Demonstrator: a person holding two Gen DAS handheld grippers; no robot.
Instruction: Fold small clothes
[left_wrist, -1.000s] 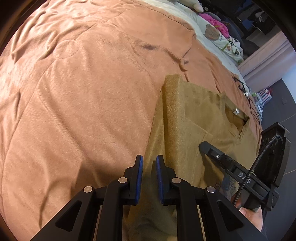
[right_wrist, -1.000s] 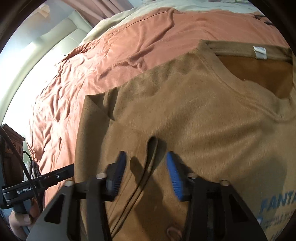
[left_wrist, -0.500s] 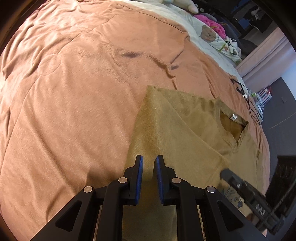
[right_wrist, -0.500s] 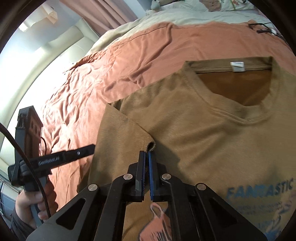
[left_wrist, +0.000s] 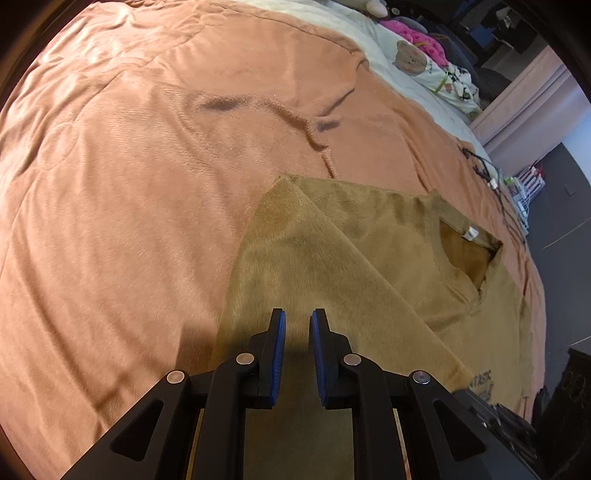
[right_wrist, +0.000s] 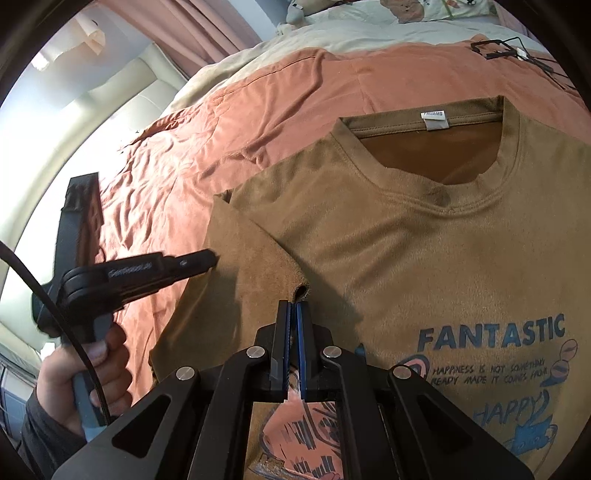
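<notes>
I see a tan t-shirt (right_wrist: 424, 258) lying front-up on the bed, spread over an orange-pink blanket (left_wrist: 147, 184). Its neck opening faces the far side, with a small white label (right_wrist: 435, 120) inside the collar. Blue print on the chest reads "FANTASTIC" with smaller lines and "HAPPY" below it, and a pink and dark graphic sits nearer to me. The shirt's left sleeve is folded inward over the body, making a diagonal flap whose tip stands up as a small curled loop of cloth.

My right gripper (right_wrist: 294, 308) has its fingers closed together on that curled sleeve edge, the blue pads pinching the fabric just below the loop; those fingers have just been closing, with the cloth between them. My left gripper (left_wrist: 297, 319) hangs above the left side of the shirt, its fingers a narrow gap apart. I cannot tell whether any fabric is caught between them; the cloth appears to lie flat below. In the right wrist view I see the left gripper held by a hand (right_wrist: 85, 373) at the shirt's left edge.

Pale bedding and a bear-print cloth (left_wrist: 424, 62) lie at the far end of the bed.
</notes>
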